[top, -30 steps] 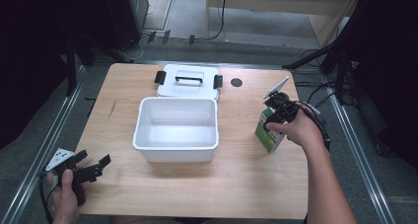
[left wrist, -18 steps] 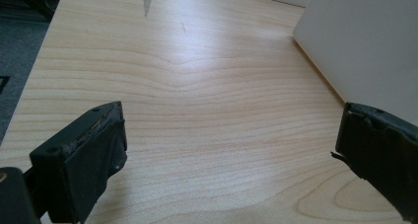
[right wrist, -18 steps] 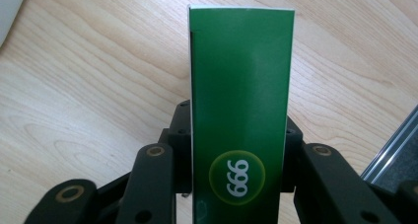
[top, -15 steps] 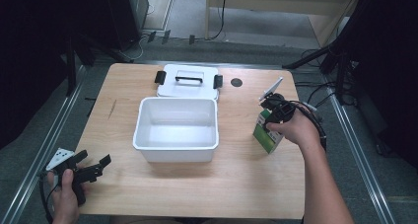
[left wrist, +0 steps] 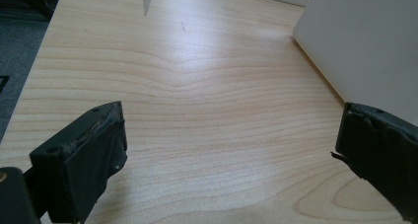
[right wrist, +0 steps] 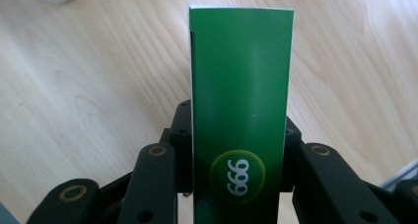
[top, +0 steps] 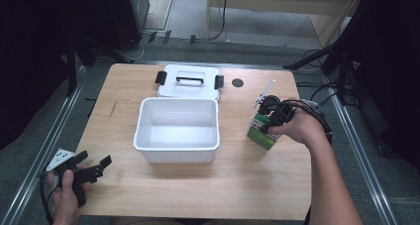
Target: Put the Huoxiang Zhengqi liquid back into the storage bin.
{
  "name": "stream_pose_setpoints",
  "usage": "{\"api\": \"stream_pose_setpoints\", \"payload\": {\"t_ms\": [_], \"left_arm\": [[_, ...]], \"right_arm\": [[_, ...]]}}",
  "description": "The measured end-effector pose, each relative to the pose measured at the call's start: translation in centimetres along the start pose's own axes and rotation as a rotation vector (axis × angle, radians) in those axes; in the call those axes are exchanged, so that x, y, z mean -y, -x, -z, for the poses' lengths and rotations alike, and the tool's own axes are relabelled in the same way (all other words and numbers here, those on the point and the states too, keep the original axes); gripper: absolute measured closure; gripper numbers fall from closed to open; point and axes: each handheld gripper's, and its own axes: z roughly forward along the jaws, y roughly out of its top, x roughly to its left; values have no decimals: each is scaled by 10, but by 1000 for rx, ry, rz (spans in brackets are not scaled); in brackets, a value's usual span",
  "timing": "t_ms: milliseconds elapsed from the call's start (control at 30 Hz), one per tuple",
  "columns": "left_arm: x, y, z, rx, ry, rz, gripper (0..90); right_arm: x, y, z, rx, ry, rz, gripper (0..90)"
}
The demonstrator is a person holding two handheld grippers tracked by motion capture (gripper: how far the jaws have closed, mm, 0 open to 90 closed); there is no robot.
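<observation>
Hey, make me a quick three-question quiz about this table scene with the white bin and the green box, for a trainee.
1. True or false: the right gripper is shut on the green box.
2. Where does the lid lie: A, on the white bin; B, flat on the table behind the bin; C, in the left gripper?
3. Fill in: the left gripper's jaws stand ____ with bare wood between them.

Key: 1 true; 2 B; 3 open.
</observation>
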Motion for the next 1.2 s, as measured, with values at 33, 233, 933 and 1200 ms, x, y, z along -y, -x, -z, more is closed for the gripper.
{"api": "stream_pose_setpoints", "payload": {"t_ms": [33,233,933,1200], "left_arm": [[0,0,0,0,0,0,0],[0,0,0,1,1,1,0],[0,-1,0,2,1,3,0],[0,-1,0,3,1,7,0]], "right_arm": [[-1,-2,2,-6,15,32,653],[-10,-14,18,-37,26,180,654],[-56,-33,82,-60,47,370,650],[-78,-41,101,-55,50,404,650]]}}
